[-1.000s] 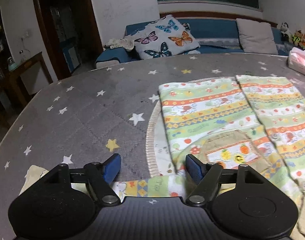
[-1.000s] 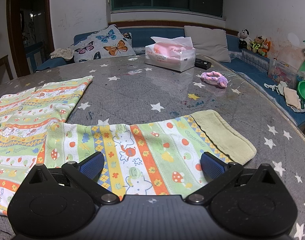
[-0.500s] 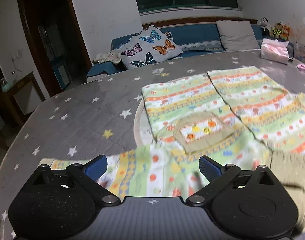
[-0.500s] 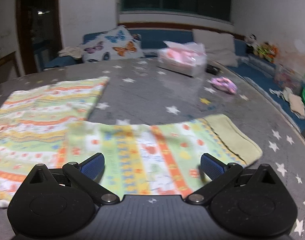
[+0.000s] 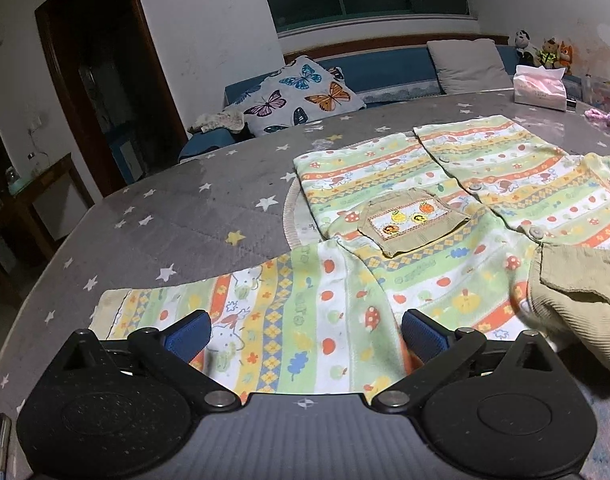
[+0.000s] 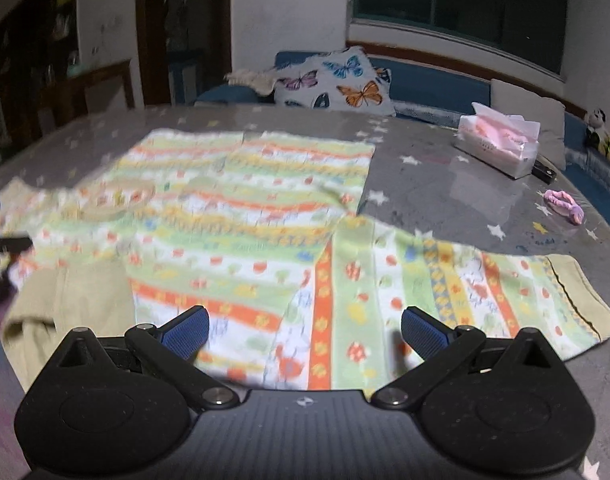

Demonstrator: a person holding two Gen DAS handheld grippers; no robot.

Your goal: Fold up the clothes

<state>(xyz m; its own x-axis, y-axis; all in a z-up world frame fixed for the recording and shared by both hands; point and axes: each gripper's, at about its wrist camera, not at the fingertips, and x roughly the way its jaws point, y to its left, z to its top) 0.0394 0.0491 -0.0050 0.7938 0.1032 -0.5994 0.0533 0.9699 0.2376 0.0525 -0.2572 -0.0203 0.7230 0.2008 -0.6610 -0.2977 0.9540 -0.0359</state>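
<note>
1. Lettering on the garment (image 5: 385, 240) shows only as tiny green words inside the pale green bands, too small to read; the tissue box (image 5: 539, 90) at the far right of the counter (image 5: 165, 200) shows no print that can be made out.
2. Patterned in green, orange, yellow and white bands with mushrooms and apples, the garment lies spread flat on the grey star-printed counter, front side up, its buttoned opening running away from the camera in the left wrist view.
3. Its body stretches from the near edge toward the far side; the beige collar (image 5: 577, 280) lies crumpled at the near end, and the hem is at the far end.
4. One sleeve (image 5: 233, 320) extends out to the left, its long axis across the counter, ending in a beige cuff (image 5: 107, 314).
5. The other sleeve (image 6: 445, 288) reaches to the right in the right wrist view, ending in its own beige cuff (image 6: 581, 296).
6. A beige chest pocket (image 5: 413, 224) with embroidered fruit sits on the left front panel.
7. The left gripper (image 5: 305, 334) hangs over the left sleeve, its blue fingers (image 5: 187, 336) opening wide, gripping nothing; cloth lies below them.
8. The right gripper (image 6: 305, 332) hangs over the shoulder by the right sleeve, fingers (image 6: 423, 334) spread, holding nothing.
</note>
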